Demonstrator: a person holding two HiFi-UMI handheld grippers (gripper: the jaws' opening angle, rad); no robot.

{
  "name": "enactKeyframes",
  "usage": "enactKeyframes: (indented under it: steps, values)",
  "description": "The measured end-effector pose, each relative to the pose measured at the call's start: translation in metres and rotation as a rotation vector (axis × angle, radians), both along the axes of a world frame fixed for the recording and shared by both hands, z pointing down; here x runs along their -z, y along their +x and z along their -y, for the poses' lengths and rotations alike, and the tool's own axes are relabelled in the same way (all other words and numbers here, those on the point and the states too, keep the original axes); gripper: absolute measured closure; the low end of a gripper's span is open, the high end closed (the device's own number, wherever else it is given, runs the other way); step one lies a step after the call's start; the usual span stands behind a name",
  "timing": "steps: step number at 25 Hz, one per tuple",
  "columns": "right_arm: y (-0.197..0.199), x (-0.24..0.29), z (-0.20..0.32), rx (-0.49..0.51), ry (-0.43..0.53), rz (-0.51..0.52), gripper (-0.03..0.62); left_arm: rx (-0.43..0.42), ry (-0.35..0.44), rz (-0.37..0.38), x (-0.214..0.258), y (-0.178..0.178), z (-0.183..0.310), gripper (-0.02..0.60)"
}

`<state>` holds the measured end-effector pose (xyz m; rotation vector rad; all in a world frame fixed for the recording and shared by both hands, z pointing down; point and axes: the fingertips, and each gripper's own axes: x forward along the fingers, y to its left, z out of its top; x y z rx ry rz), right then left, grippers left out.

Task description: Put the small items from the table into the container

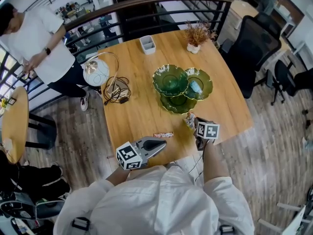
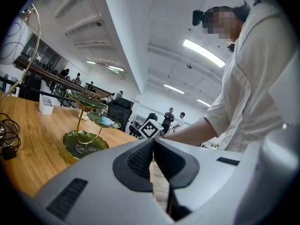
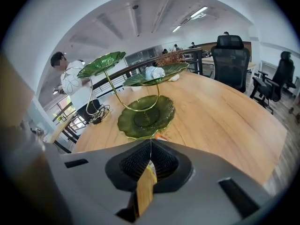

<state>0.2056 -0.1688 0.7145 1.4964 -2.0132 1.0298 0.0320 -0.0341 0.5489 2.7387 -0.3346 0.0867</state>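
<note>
The right tongs (image 3: 150, 142) are closed on what looks like a thin yellow packet (image 3: 146, 184), nipped between the pads. They point down at the table (image 3: 225, 111), just in front of the green tiered stand (image 1: 169, 81). The step in hand, I'd say, is carrying that packet to a dish, and the lowest dish (image 3: 140, 122) lies right ahead. The middle dish (image 3: 136, 80) already has a pale wrapped item (image 3: 154, 72). The left tongs (image 2: 153, 142) are closed on nothing, held level near the table edge. One more sweet (image 1: 163, 134) lies on the wood between the two tongs. Next the right tongs need to reach over a dish rim and open, without knocking the thin gold stem (image 3: 114, 89).
</note>
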Motion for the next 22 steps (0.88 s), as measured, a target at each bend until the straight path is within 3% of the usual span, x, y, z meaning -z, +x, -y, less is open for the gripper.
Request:
enactKeyframes:
  steps: [4,10,13,22]
  values:
    - [-0.002,-0.01,0.0,0.006,-0.012,-0.02,0.58,0.006,0.003,-0.006,0.002,-0.003,0.004,0.574]
    - [-0.007,-0.026,0.0,-0.008,-0.087,0.029,0.57,-0.001,-0.002,-0.01,0.002,-0.003,0.005,0.574]
    - [-0.005,-0.032,0.001,-0.032,-0.109,0.041,0.488,-0.002,-0.004,-0.009,0.002,-0.004,0.008,0.573]
    - [0.008,-0.054,0.003,-0.19,-0.193,0.116,0.409,-0.005,-0.014,-0.003,-0.001,-0.01,0.016,0.574]
